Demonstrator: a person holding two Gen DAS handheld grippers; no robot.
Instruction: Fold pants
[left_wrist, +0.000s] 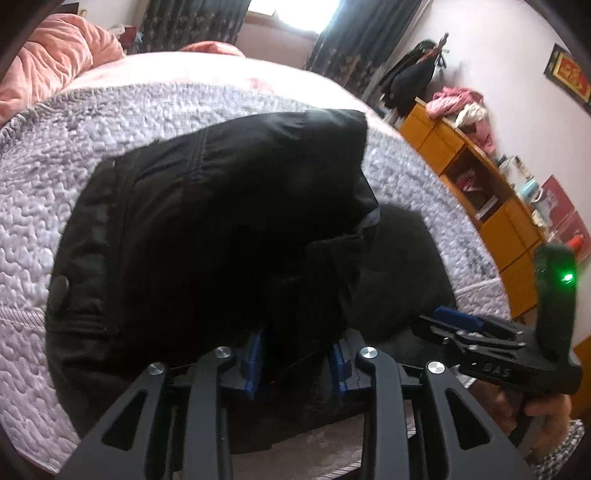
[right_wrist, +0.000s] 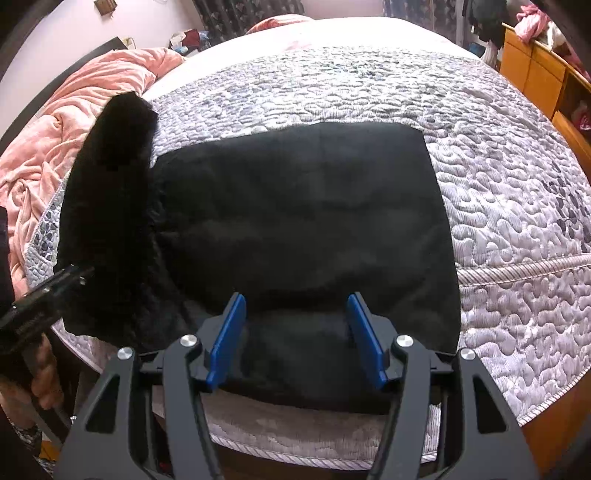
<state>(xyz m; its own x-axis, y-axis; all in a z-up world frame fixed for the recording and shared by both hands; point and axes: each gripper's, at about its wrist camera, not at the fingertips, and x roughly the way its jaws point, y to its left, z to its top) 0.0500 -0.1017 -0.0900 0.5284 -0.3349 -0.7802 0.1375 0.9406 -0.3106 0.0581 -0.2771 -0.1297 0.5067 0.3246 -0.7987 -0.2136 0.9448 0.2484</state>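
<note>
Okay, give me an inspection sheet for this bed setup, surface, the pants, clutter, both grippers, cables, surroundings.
Surface: grey quilt spread on the bed.
Job's things: black pants lying flat on the quilt; one end is lifted and draped at the left.
Clutter: pink blanket bunched along the far left side.
Grippers: left gripper has black fabric between its blue pads, grip uncertain; right gripper stands open over the pants' near edge.
Cables: nothing seen.
Surroundings: orange cabinet with clothes piled on top, dark curtains, bright window.
</note>
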